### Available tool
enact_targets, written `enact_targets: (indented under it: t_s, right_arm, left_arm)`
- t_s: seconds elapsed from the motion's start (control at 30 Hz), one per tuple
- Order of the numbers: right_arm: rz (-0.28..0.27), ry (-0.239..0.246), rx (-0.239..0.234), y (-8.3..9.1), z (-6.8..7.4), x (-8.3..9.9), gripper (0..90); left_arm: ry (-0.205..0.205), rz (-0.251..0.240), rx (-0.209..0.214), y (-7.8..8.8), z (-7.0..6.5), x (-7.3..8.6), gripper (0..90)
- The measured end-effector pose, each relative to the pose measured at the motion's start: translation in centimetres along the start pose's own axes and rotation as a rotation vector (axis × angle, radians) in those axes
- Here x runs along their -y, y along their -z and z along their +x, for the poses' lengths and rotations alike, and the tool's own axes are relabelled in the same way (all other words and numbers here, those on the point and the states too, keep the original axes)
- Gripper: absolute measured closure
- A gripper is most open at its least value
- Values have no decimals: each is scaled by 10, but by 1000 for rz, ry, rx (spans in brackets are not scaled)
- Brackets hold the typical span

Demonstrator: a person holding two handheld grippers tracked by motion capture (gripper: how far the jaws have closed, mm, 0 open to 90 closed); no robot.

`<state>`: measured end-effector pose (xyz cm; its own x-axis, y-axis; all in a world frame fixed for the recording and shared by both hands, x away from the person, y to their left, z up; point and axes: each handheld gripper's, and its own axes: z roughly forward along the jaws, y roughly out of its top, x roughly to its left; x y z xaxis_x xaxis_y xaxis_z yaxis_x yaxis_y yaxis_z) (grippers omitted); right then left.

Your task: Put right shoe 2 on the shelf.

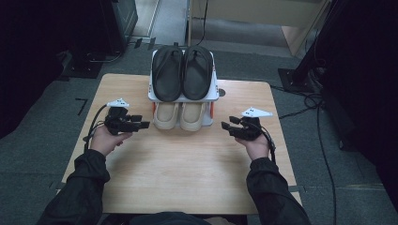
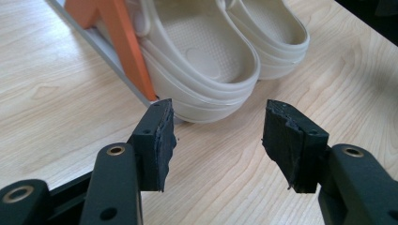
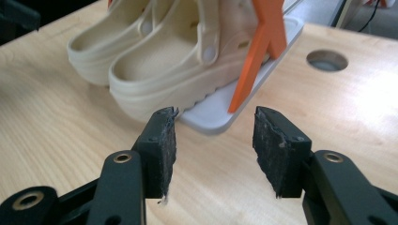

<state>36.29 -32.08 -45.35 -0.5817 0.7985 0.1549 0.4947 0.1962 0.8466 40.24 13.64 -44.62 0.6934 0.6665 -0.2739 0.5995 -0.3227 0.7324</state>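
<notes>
A small two-tier shoe rack (image 1: pixel 151 90) with white shelves and orange legs stands at the table's far middle. A pair of black slippers (image 1: pixel 183 71) lies on its top shelf. A pair of beige clogs (image 1: pixel 179 115) (image 2: pixel 202 61) (image 3: pixel 159 70) sits on the lower shelf, heels toward me. My left gripper (image 1: pixel 141 122) (image 2: pixel 218 140) hovers open just left of the clogs, nothing between its pads. My right gripper (image 1: pixel 227 127) (image 3: pixel 213 147) hovers open to their right, also holding nothing. An orange leg (image 2: pixel 126 47) (image 3: pixel 260 47) of the rack stands close ahead of each gripper.
The wooden table (image 1: pixel 187 173) has bare surface between my hands and its near edge. A round cable hole (image 1: pixel 221 93) (image 3: pixel 327 61) lies right of the rack. Cables (image 1: pixel 324 140) trail over the grey carpet to the right, and dark equipment stands beyond both sides.
</notes>
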Motion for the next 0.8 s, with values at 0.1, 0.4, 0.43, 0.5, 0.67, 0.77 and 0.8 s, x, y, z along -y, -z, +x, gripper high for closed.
enact_targets:
  t_s: [0.1, 0.4, 0.43, 0.5, 0.67, 0.77, 0.8]
  right_arm:
    - [23, -8, -13, -1, 3, 4, 491]
    - [23, -15, -68, -20, 12, 15, 461]
    - [26, -21, -63, -21, 14, 16, 453]
    - [34, 5, -29, -24, 15, 16, 425]
    - [49, 39, 34, -27, 16, 17, 353]
    - [88, 39, -1, -33, 18, 21, 296]
    - [97, 44, -21, -37, 19, 22, 288]
  left_arm:
    - [-4, -10, 0, -2, -3, 2, 443]
    - [29, 9, -29, -12, -3, 5, 423]
    - [27, 15, -24, -13, -3, 6, 416]
    - [13, 15, -35, -15, -4, 6, 405]
    - [15, 11, -28, -19, -5, 7, 370]
    - [7, 23, -10, -22, -8, 9, 354]
    - [-8, 24, -11, -24, -10, 9, 345]
